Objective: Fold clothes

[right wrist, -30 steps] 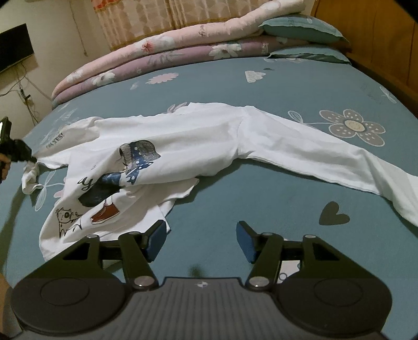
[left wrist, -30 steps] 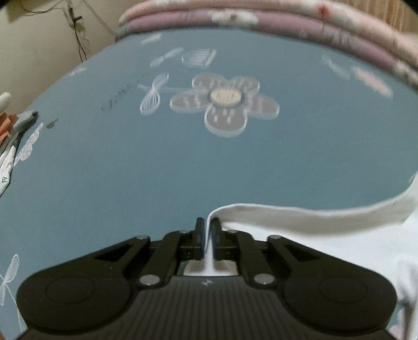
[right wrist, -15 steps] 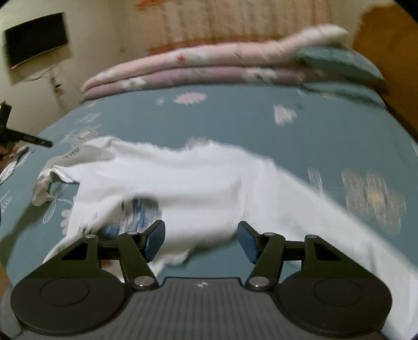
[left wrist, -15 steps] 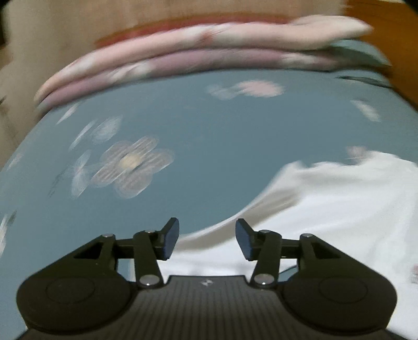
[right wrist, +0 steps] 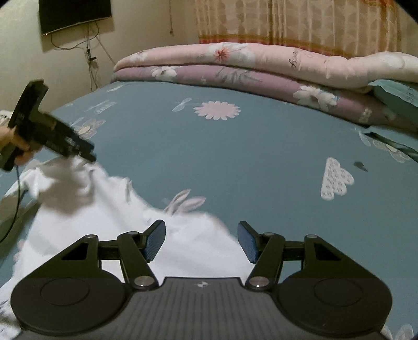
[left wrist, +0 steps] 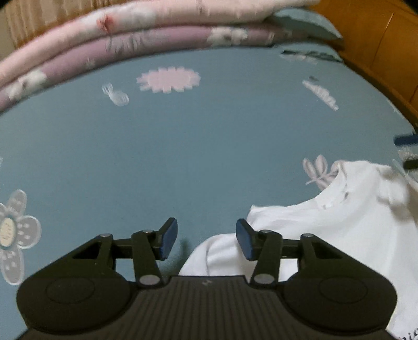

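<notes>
Two folded quilts (right wrist: 235, 65) are stacked at the far edge of the bed (right wrist: 261, 157). Both the left gripper (left wrist: 206, 239) and right gripper (right wrist: 201, 239) are spread wide, empty. The white shirt (right wrist: 109, 209), somewhat blurred, is spread beneath and between their fingers.

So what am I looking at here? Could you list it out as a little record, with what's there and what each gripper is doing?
setting: bed with a blue sheet printed with flowers
garment: white shirt, lying crumpled and unfolded on the sheet
left gripper: open, holding nothing, over the shirt's edge
right gripper: open, holding nothing, above the shirt
background: folded pink and purple quilts stacked at the far side of the bed, curtain behind, dark screen on the wall
fold progress: none visible yet
</notes>
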Demonstrator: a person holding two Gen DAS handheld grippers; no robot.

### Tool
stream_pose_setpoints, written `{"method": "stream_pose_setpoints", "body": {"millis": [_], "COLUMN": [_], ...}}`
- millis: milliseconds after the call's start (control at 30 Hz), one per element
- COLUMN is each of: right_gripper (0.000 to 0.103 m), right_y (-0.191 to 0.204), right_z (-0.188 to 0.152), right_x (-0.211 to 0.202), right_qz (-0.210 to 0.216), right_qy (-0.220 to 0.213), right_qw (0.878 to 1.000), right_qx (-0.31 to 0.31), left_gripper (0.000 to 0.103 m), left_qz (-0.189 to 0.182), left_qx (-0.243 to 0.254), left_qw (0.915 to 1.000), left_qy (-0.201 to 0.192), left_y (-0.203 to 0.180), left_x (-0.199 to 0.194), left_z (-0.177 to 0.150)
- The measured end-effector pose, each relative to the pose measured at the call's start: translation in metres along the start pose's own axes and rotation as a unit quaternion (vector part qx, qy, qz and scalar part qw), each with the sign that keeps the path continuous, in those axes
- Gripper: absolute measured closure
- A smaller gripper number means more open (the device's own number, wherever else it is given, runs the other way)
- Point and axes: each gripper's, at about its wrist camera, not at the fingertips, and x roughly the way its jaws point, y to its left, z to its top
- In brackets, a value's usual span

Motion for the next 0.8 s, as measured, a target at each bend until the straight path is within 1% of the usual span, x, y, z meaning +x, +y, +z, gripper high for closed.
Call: {"method": "stream_pose_setpoints", "body": {"millis": [33, 100, 133, 233, 333, 367, 400, 433, 467, 500, 533, 567, 667, 733, 800], "right_gripper": [0.037, 0.037, 0.037, 0.038, 0.038, 0.039, 0.041, 0.043, 0.054, 0.075, 0.090, 0.098, 0.099, 0.099, 0.099], "right_y": [-0.004, -0.009, -0.011, -0.013, -0.014, -0.014, -0.010, -0.007, -0.004, -0.001, 0.002, 0.004, 0.008, 0.002, -0.003], "right_z": [0.003, 0.007, 0.007, 0.003, -0.009, -0.014, -0.020, -0.025, -0.027, -0.028, -0.027, -0.027, -0.023, -0.016, -0.011], "right_x": [0.010, 0.029, 0.039, 0.066, 0.079, 0.082, 0.082, 0.082, 0.079, 0.074, 0.071, 0.068, 0.059, 0.054, 0.053], "right_qz": [0.005, 0.008, 0.011, 0.004, -0.004, -0.010, -0.013, -0.015, -0.013, -0.013, -0.017, -0.022, -0.041, -0.049, -0.060], "right_qy": [-0.001, -0.002, 0.004, 0.030, 0.056, 0.065, 0.068, 0.070, 0.069, 0.070, 0.070, 0.068, 0.050, 0.029, 0.018], "right_qw": [1.000, 1.000, 1.000, 0.999, 0.998, 0.997, 0.996, 0.995, 0.995, 0.995, 0.995, 0.994, 0.994, 0.996, 0.996], "right_qx": [0.001, 0.002, -0.002, -0.022, -0.033, -0.042, -0.053, -0.064, -0.068, -0.069, -0.075, -0.081, -0.087, -0.074, -0.063], "left_gripper": [0.053, 0.055, 0.055, 0.055, 0.056, 0.061, 0.075, 0.082, 0.093, 0.099, 0.099, 0.100, 0.101, 0.101, 0.101], "left_qz": [-0.005, -0.003, 0.000, 0.003, -0.004, -0.002, -0.001, 0.001, 0.002, 0.003, 0.008, 0.013, 0.029, 0.039, 0.043], "left_qx": [-0.002, -0.004, -0.006, 0.000, -0.006, -0.007, -0.002, 0.005, 0.012, 0.018, 0.021, 0.022, 0.028, 0.031, 0.013], "left_qw": [0.9999, 0.9997, 0.9994, 0.9993, 0.9994, 0.9995, 0.9996, 0.9997, 0.9997, 0.9997, 0.9997, 0.9997, 0.9988, 0.9977, 0.9966], "left_qy": [0.009, 0.025, 0.034, 0.038, 0.032, 0.031, 0.028, 0.025, 0.021, 0.018, 0.010, 0.001, -0.027, -0.045, -0.070], "left_y": [0.001, 0.002, 0.003, 0.003, 0.006, 0.006, 0.004, 0.000, -0.003, -0.006, -0.008, -0.009, -0.013, -0.015, -0.011], "left_x": [0.007, 0.017, 0.021, 0.026, 0.022, 0.021, 0.019, 0.017, 0.015, 0.013, 0.011, 0.008, 0.000, -0.005, -0.009], "left_z": [-0.002, -0.009, -0.013, -0.023, -0.030, -0.031, -0.032, -0.033, -0.034, -0.036, -0.034, -0.033, -0.027, -0.024, -0.017]}}
